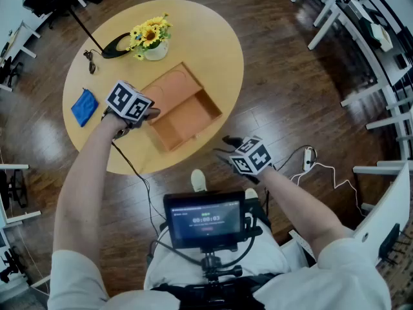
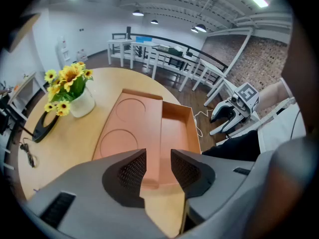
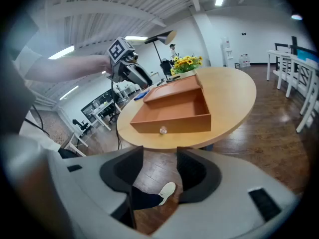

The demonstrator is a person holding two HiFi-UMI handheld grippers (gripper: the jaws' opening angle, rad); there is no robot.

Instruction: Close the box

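An orange-brown box lies on the round wooden table. Its drawer is pulled out toward the table's front edge, empty, with a small knob on its front. The box top has two round recesses. My left gripper hovers at the box's left end, open, with the box end showing just beyond its fingertips. My right gripper hangs open off the table, over the floor in front of the drawer, with nothing between its jaws.
A white pot of yellow flowers stands behind the box. A blue cloth and a black cable lie at the table's left. White desks line the right side. A shoe and a floor cable are below.
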